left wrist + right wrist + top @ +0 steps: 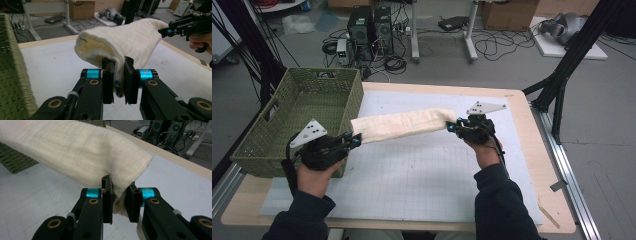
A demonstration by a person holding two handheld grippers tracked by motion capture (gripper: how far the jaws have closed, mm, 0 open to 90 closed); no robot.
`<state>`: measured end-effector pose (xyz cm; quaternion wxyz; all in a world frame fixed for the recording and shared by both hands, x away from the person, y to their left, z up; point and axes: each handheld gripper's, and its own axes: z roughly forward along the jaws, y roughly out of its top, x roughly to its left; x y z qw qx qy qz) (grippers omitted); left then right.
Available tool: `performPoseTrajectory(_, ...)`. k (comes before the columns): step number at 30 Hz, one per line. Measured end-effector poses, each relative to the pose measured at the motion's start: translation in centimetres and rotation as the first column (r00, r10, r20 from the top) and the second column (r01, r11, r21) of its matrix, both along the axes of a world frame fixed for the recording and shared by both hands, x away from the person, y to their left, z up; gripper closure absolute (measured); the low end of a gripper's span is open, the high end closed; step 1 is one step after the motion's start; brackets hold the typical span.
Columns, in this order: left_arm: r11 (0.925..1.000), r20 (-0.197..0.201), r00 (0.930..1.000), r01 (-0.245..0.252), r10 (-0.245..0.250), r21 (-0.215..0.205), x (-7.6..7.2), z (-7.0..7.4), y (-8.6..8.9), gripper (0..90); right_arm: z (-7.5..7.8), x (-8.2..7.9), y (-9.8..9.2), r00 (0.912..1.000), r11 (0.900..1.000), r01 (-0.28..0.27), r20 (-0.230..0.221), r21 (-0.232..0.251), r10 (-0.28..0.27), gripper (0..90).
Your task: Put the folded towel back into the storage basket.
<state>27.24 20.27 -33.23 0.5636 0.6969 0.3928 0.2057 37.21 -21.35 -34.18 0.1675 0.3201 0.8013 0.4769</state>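
Towel [404, 123], cream and folded long, hangs stretched above the white mat [422, 170] in the high view, its left end beside the green basket [299, 117], between left gripper [354, 140] and right gripper [452, 126]. Left gripper view: jaws pinch one end. Right gripper view: jaws pinch the other end

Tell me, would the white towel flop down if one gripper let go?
Probably yes. The towel looks soft: it sags a little between the left hand-held gripper and the right hand-held gripper, and it bunches where the jaws pinch it. It seems light, since small pinches at each end hold it above the table. It likely won't slip easily.
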Motion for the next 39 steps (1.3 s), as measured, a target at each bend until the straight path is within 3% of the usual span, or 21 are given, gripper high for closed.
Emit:
performPoseTrajectory(9,0.9984,0.029,0.9980,-0.057,0.057,0.001,-1.0,0.8,2.8,80.1,2.0,2.5,3.8,0.9988,0.999,-0.038,0.029,-0.018,0.038,78.9)
performPoseTrajectory(11,0.9973,0.032,0.9968,-0.073,0.073,0.001,-1.1,0.9,3.6,80.1,2.6,3.3,5.4,0.9979,0.998,-0.051,0.039,-0.029,0.053,78.9)
performPoseTrajectory(21,0.9888,0.054,0.9873,-0.149,0.149,-0.014,-2.1,1.4,6.9,80.0,3.9,5.4,10.5,0.9928,0.994,-0.101,0.060,-0.052,0.104,78.9)
performPoseTrajectory(31,0.9765,0.070,0.9740,-0.215,0.215,-0.018,-3.4,1.9,9.9,80.1,5.5,6.7,15.3,0.9835,0.987,-0.148,0.096,-0.062,0.153,78.8)
performPoseTrajectory(37,0.9654,0.081,0.9620,-0.259,0.261,-0.030,-4.2,2.1,11.9,80.1,5.8,7.2,17.7,0.9773,0.981,-0.177,0.104,-0.076,0.185,78.8)
performPoseTrajectory(39,0.9583,0.083,0.9546,-0.285,0.286,-0.025,-4.6,2.2,12.8,80.1,6.0,7.6,19.2,0.9745,0.978,-0.192,0.104,-0.075,0.199,78.8)
